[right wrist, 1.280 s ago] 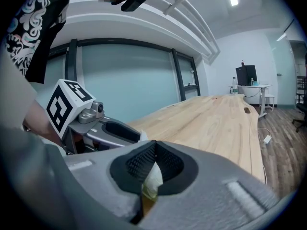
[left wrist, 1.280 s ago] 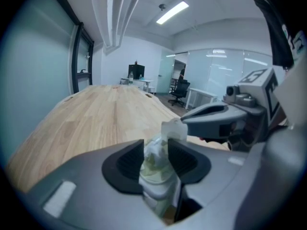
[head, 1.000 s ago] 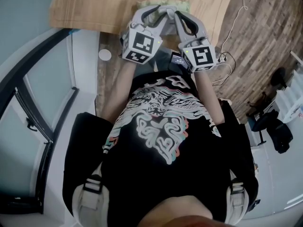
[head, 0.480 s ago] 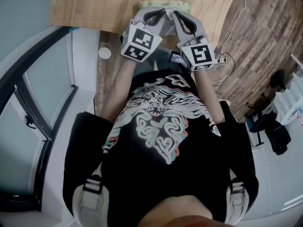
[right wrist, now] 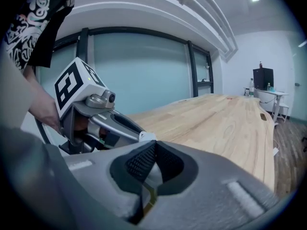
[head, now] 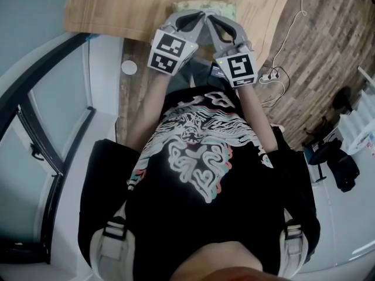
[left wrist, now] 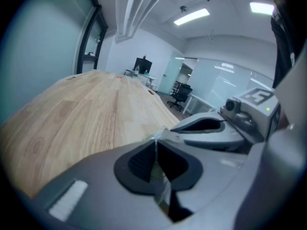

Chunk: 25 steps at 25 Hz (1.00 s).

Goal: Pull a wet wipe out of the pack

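A pale green wet-wipe pack point(head: 226, 7) lies on the wooden table point(head: 117, 10), mostly hidden under both grippers. My left gripper point(head: 199, 13) and right gripper point(head: 209, 14) meet tip to tip over it. In the left gripper view the left gripper point(left wrist: 156, 141) is shut, with a thin white sliver point(left wrist: 155, 139) pinched at its tips and clear film below. In the right gripper view the right gripper point(right wrist: 152, 145) is shut too, with a yellow-green strip point(right wrist: 149, 195) of the pack between its jaws. Whether the white sliver is a wipe or the pack's flap I cannot tell.
The table's near edge runs just under the grippers. A small white disc point(head: 129, 68) lies on the floor strip at the left. A power strip with cables point(head: 268, 75) lies on the wooden floor at the right. Office chairs point(left wrist: 181, 93) stand beyond the table's far end.
The left gripper's jaws have closed and it has rolled, its marker cube tilting. Both grippers shifted slightly up the picture, toward the pack.
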Available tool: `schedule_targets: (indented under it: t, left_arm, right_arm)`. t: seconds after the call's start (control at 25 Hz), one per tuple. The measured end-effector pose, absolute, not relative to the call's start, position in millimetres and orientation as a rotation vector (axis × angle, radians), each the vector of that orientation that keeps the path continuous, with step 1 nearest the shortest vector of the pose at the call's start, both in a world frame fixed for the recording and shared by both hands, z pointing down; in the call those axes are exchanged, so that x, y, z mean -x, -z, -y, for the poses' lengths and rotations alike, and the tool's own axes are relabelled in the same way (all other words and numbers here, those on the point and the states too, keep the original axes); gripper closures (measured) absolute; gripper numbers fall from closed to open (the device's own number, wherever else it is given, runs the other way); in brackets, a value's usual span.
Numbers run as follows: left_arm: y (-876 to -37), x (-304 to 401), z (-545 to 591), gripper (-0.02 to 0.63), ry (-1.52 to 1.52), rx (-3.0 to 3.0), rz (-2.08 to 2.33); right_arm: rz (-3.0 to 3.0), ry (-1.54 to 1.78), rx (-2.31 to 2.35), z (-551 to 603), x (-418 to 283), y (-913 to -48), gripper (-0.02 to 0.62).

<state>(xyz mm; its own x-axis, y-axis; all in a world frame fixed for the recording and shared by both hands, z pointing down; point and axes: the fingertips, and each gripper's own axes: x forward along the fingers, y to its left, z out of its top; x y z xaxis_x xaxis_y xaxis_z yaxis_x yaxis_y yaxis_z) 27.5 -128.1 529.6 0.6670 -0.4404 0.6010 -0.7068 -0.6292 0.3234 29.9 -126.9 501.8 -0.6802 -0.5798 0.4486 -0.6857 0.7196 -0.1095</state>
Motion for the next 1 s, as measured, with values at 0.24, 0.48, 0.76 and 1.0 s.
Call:
schedule_targets:
  t: [0.24, 0.48, 0.76, 1.0]
  left_arm:
    - [-530.2, -25.0, 131.3, 0.607, -0.586, -2.328, 0.894]
    - [-527.2, -23.1, 129.1, 0.607, -0.544, -2.310, 0.870]
    - [-518.8, -21.9, 129.4, 0.607, -0.507, -2.338, 0.855]
    - [-516.1, -20.3, 129.6, 0.607, -0.499, -2.344, 0.849]
  right_arm:
    - [2.517, -0.343, -0.966, 125.6, -29.2, -505.9, 0.597]
    - [2.509, -0.333, -0.966, 124.4, -28.5, -507.3, 0.597]
    - [2.509, -0.356, -0.978, 126.4, -29.3, -507.6, 0.597]
    - [2.504, -0.347, -0.982, 126.9, -28.7, -508.6, 0.597]
